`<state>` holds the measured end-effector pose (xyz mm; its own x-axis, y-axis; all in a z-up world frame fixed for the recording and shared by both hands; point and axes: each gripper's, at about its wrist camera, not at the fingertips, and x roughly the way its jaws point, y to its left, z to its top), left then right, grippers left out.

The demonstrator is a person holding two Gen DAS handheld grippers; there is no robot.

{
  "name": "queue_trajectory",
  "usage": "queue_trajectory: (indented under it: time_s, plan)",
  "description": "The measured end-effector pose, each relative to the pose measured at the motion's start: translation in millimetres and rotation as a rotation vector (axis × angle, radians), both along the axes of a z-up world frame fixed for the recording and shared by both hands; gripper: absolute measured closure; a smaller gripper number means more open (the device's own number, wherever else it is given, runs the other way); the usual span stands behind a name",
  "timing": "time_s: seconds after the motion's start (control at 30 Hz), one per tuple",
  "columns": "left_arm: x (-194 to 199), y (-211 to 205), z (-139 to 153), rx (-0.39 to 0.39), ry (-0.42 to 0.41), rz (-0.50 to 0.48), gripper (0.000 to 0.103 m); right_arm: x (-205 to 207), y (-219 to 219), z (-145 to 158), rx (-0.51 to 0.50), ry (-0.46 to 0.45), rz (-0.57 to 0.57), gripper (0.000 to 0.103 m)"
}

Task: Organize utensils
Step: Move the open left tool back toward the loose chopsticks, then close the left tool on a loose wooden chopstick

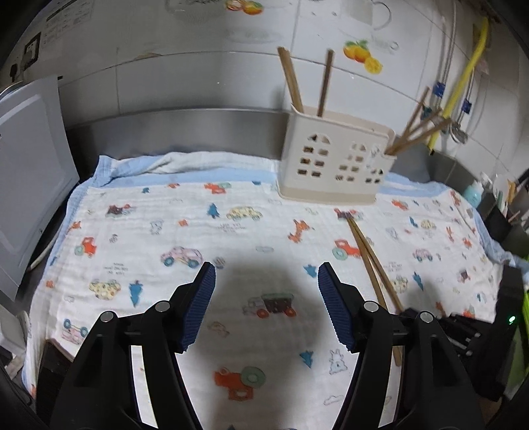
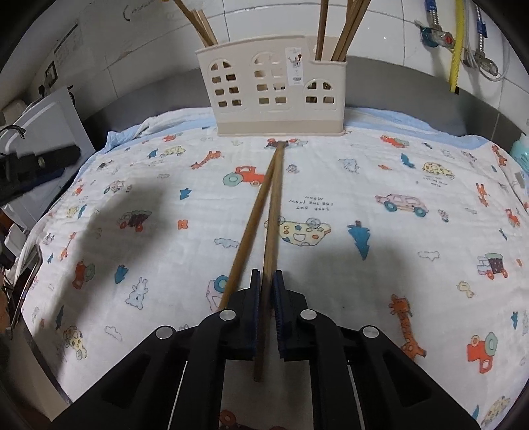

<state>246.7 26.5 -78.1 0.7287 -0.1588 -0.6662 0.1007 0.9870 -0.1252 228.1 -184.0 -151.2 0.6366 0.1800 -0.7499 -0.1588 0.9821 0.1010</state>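
At the back of the cloth, chopstick holder [image 2: 274, 89]: I see a cream plastic caddy shaped like a house front with arched window cut-outs, standing upright on the printed cloth [image 2: 330, 264] against the steel backsplash.
Holder contents: brown wooden chopsticks stand in it, leaning, a few at its left end [image 2: 198, 20] and a larger bunch at its right end [image 2: 347, 29]; the middle compartment I cannot see into.
Loose chopsticks [image 2: 261, 215]: two lie on the cloth in a narrow V, far tips meeting just in front of the holder's base.
Right gripper [image 2: 267, 281]: I have it clenched on the right-hand stick of the pair; the other stick runs past outside its left finger.
Left gripper [image 1: 266, 274]: released, jaws wide, nothing between them, hovering over bare cloth to the left of the loose pair.
Writing: cloth print reads "LOOK OUT FOR THE (new) MOON", upside down from the right wrist; the holder's small white sticker [image 2: 295, 66] is too small to read.
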Motion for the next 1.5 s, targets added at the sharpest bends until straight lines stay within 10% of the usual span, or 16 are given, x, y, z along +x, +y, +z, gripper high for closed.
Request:
queue_trajectory:
  time_s: [0.53, 0.83, 1.5]
  plan:
    - [-23, -85, -47, -0.040, 0.095, -0.130, 0.042, -26, -38, 40, 0.011, -0.111, 0.002, 0.097]
    - [-18, -124, -63, -0.047, 0.145, -0.197, 0.071, -30, -57, 60, 0.036, -0.163, -0.004, 0.097]
    - [-9, -144, -80, 0.002, 0.170, -0.145, 0.092, -30, -62, 82, 0.046, -0.218, 0.021, 0.096]
